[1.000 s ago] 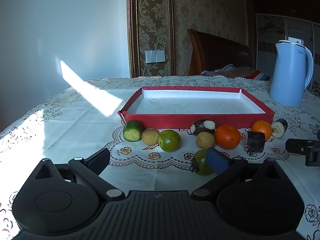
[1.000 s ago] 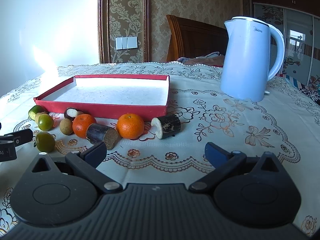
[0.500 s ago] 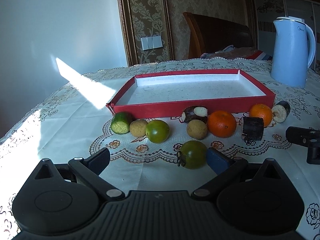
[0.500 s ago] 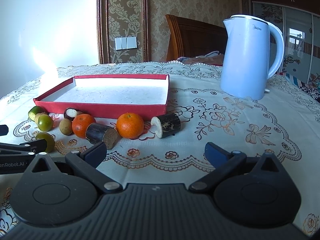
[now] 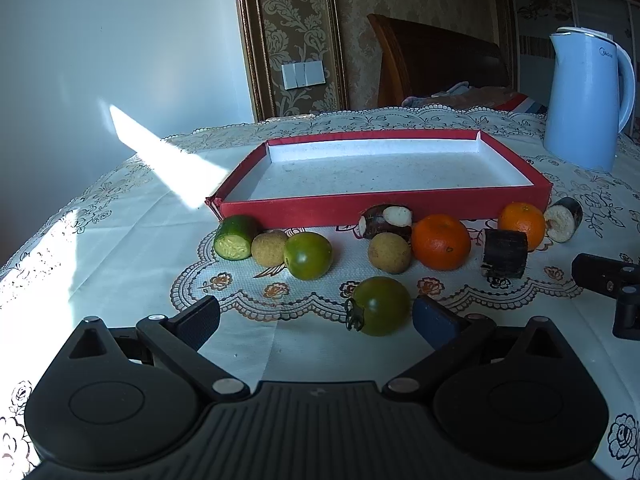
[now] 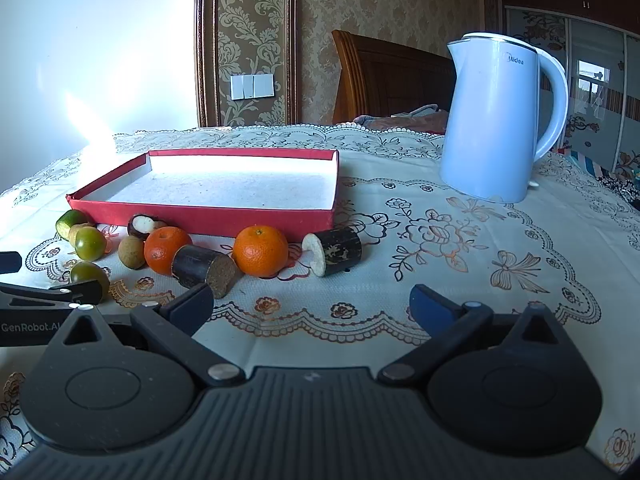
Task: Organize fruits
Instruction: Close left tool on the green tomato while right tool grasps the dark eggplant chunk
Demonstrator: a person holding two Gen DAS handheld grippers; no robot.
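A table covered with an embroidered lace tablecloth (image 6: 460,248) holds a shallow red tray (image 5: 384,207) with a white, empty floor. Fruit lies in a loose row on the cloth along the tray's near wall. The left wrist view shows it most fully: a cut cucumber piece (image 5: 235,237), a tan longan (image 5: 269,247), a green tomato (image 5: 308,255), a peeled water chestnut (image 5: 386,222), a second longan (image 5: 389,252), two tangerines (image 5: 441,242), and two dark sugarcane chunks (image 5: 505,253). The left gripper (image 5: 316,320) is spread wide, with a dark green tomato (image 5: 380,306) just inside its right blue finger (image 5: 434,322), not clamped. The right wrist view alone shows the full pale blue Midea kettle (image 6: 496,120) toward the table's far right edge. The right gripper (image 6: 312,306) hangs wide apart over bare cloth, holding nothing.
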